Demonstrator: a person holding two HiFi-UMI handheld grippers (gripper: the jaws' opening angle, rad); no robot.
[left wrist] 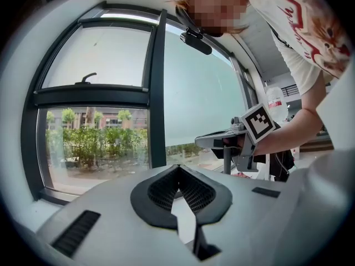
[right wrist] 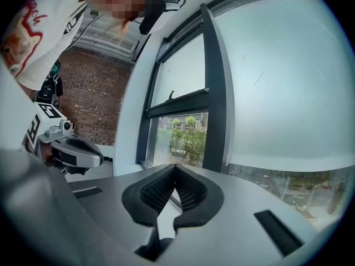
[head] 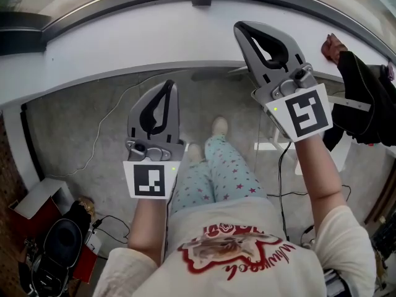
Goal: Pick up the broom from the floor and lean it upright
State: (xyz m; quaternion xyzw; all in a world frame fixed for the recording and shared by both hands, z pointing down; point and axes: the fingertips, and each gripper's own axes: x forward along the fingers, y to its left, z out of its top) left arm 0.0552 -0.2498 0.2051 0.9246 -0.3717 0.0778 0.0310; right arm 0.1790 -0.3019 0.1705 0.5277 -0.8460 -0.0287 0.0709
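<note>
- While both grippers were held out toward the window (left wrist: pixel 94 93), the broom showed in no view, so its place could not be told. The stretch of floor (head: pixel 80 135) below the person held none.
- The left gripper (head: pixel 168 85) had its fingers (left wrist: pixel 197 192) closed tip to tip, with nothing between them.
- The right gripper (head: pixel 240 26) had its fingers (right wrist: pixel 155 190) closed the same way and empty. It sat nearer the sill (head: pixel 124 48) than the left one.
- By the look of it, the task had not begun: the broom had yet to be found, reached and gripped.
- Risk one was the search itself. With both grippers pointing about level at the glass, neither camera looked at the floor, so a broom lying behind or beside the person could be missed.
- Risk two was the closed fingers. Unless they were opened before the reach, they would push the handle away rather than take it.
- Risk three was underfoot. A cable (head: pixel 105 129) trailed over the floor, and a bag (head: pixel 62 243) and a red box (head: pixel 31 212) sat at the left. A step or a swinging broom could catch on any of them.
- Risk four was the lean. A long handle gripped far from its middle would likely swing, and against a smooth wall or glass it could slide down again.
</note>
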